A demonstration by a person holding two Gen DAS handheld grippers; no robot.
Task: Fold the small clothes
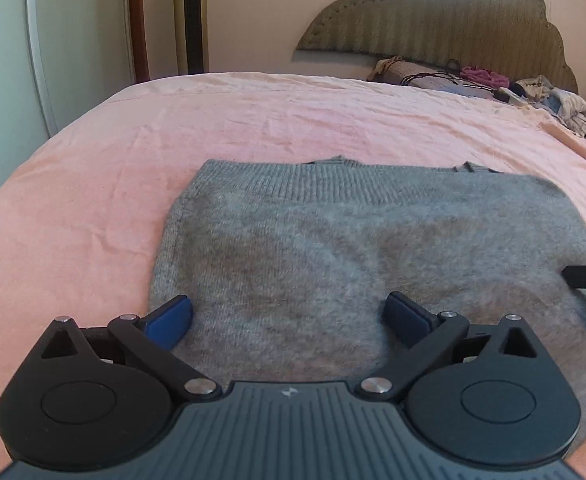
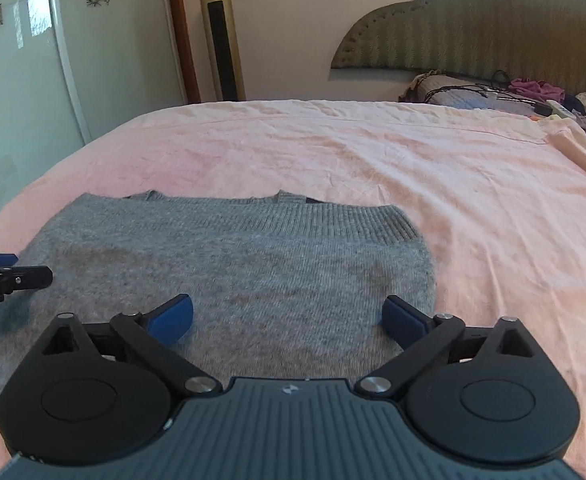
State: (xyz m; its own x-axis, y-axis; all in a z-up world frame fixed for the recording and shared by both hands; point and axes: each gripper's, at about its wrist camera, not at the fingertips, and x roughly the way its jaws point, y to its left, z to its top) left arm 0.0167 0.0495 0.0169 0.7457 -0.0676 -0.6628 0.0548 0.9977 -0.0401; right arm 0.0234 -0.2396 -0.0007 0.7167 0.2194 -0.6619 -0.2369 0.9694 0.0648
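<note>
A pink bed sheet [image 1: 173,128] is carrying a grey knit sweater [image 1: 333,248], already doubled over, ribbed hem lying farthest from the cameras. It is looking soft, limp and light, best pinched at its near corners. The left gripper [image 1: 289,316] and right gripper [image 2: 287,314] are hovering spread wide, holding nothing.
</note>
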